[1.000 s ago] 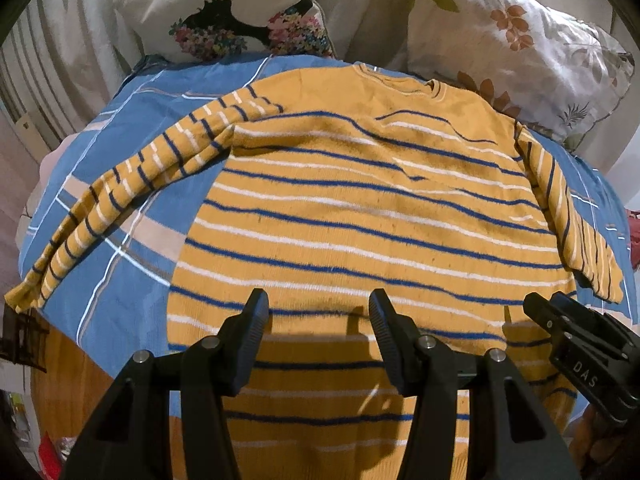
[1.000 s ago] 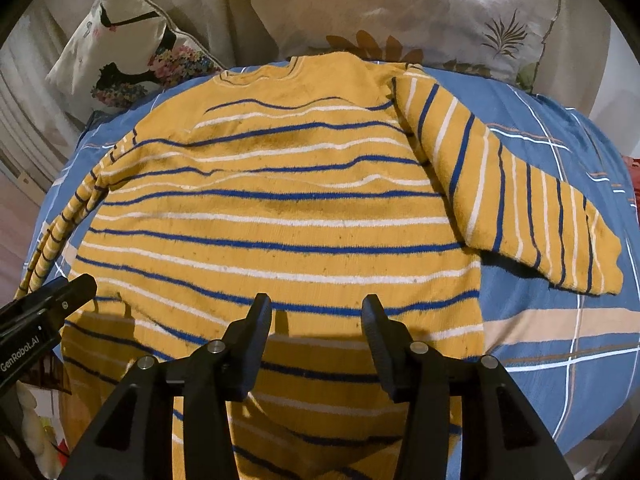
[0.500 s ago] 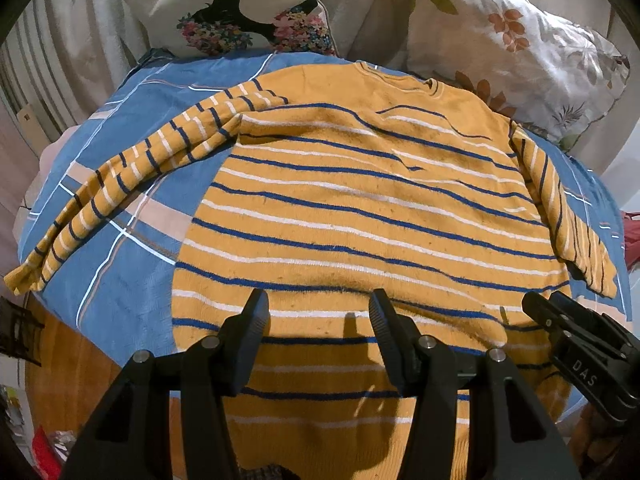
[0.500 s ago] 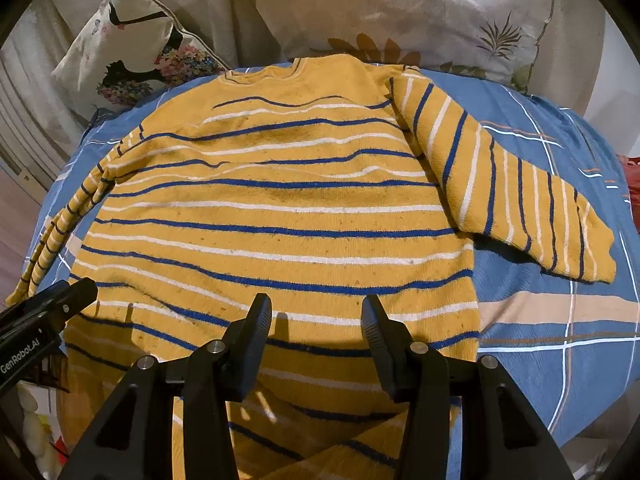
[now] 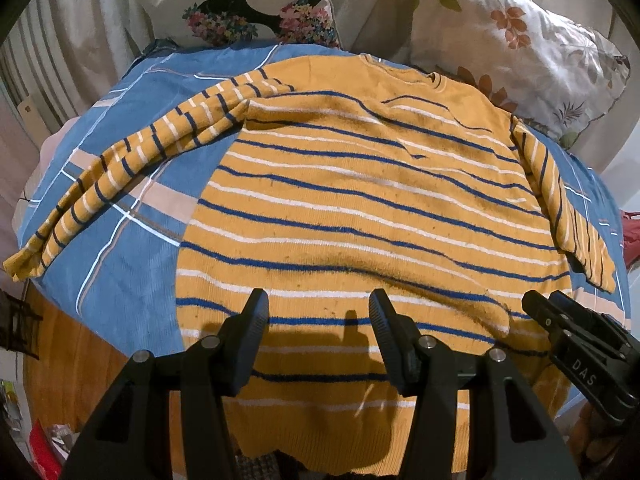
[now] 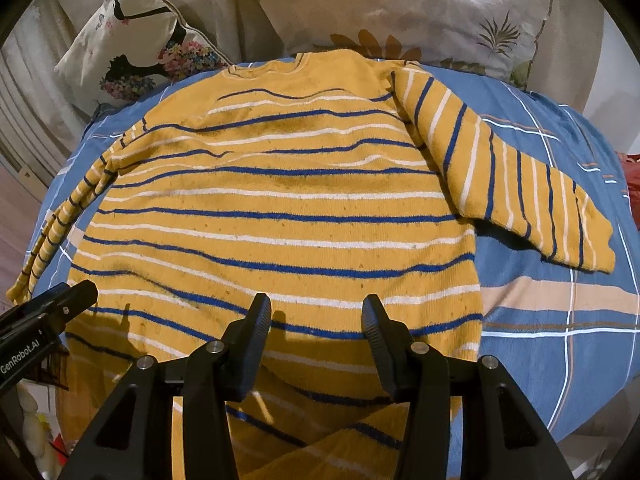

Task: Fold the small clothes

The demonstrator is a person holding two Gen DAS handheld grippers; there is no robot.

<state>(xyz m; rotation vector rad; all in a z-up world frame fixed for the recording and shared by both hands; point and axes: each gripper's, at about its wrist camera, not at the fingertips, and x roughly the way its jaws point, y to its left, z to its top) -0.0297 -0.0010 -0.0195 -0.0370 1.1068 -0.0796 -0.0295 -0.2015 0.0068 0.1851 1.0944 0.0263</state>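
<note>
Now sweater [image 5: 360, 208] farther from both open grippers.

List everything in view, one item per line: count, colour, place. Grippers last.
Sweater: one, mustard yellow with blue and white stripes, spread flat on the bed, hem hanging over the near edge.
Bedspread: one, blue with tan and white plaid lines, under the sweater.
Pillows: two, white floral, at the head of the bed.
Left hand-held gripper: one, black, open, over the hem.
Right hand-held gripper: one, black, open, over the hem.
</note>
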